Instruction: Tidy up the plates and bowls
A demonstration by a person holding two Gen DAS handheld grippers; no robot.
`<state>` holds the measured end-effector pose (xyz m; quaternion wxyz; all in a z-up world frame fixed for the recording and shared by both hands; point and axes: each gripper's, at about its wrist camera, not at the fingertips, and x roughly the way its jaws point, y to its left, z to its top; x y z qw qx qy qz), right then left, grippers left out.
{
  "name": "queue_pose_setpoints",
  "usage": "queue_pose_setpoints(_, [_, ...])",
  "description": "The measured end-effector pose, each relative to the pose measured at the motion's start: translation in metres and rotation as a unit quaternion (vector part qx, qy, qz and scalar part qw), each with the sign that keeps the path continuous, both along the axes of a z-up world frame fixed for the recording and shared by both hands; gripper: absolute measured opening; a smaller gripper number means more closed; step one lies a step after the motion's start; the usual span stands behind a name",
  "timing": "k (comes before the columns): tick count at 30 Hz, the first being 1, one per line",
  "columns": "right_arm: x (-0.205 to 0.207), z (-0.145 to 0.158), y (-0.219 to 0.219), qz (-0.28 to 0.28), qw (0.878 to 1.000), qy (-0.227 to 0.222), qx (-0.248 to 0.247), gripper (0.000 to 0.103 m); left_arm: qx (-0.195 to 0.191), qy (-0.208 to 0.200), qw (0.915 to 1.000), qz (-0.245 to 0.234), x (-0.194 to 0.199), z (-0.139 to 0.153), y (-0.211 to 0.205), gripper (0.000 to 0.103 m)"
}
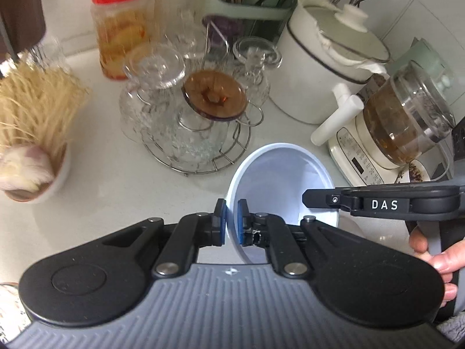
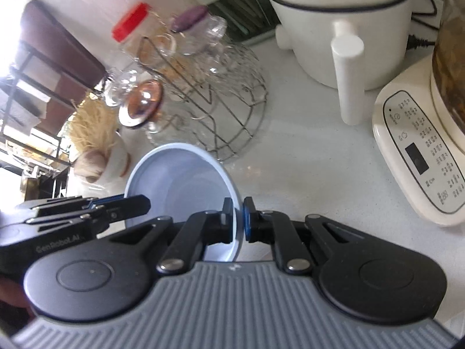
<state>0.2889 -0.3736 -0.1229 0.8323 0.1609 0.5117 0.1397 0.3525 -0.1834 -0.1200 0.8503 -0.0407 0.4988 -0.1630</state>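
Note:
A pale blue bowl hangs above the white counter, held by both grippers on opposite sides of its rim. My left gripper is shut on the bowl's left rim, blue pads pressing either side of the wall. My right gripper is shut on the right rim of the same bowl. In the left wrist view the right gripper shows as a black bar marked DAS across the bowl's right edge, with a hand behind it. The bowl looks empty inside.
A wire rack of upturned glass cups with an amber lid stands behind the bowl. A red-capped jar, a white pot, a glass kettle on a cream base, a utensil holder and a small bowl of straw-like fibres crowd the counter.

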Motion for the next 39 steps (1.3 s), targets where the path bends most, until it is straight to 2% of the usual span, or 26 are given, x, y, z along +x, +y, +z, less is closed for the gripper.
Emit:
queue_pose_setpoints(11, [-0.024, 0.043, 0.043, 0.006, 0.998, -0.061, -0.011, 0.010, -0.012, -0.045, 0.9982, 0.037, -0.037, 0.035, 0.039, 0.009])
queue_pose_setpoints(17, [-0.034, 0.054, 0.063, 0.010, 0.996, -0.088, -0.013, 0.013, -0.018, -0.059, 0.9967, 0.053, -0.057, 0.045, 0.063, 0.009])
queue_pose_setpoints(23, [-0.049, 0.048, 0.082, 0.021, 0.996, -0.083, -0.017, 0.013, -0.021, -0.057, 0.9961, 0.064, -0.077, 0.040, 0.084, 0.009])
queue_pose_setpoints(30, [-0.070, 0.024, 0.114, 0.039, 0.995, -0.074, -0.054, 0.013, 0.021, -0.042, 0.9965, 0.070, -0.096, 0.016, 0.094, 0.009])
queue_pose_setpoints(39, [-0.087, -0.004, 0.121, 0.049, 0.996, -0.039, -0.069, 0.013, 0.014, -0.002, 0.9972, 0.073, -0.117, -0.016, 0.102, 0.009])
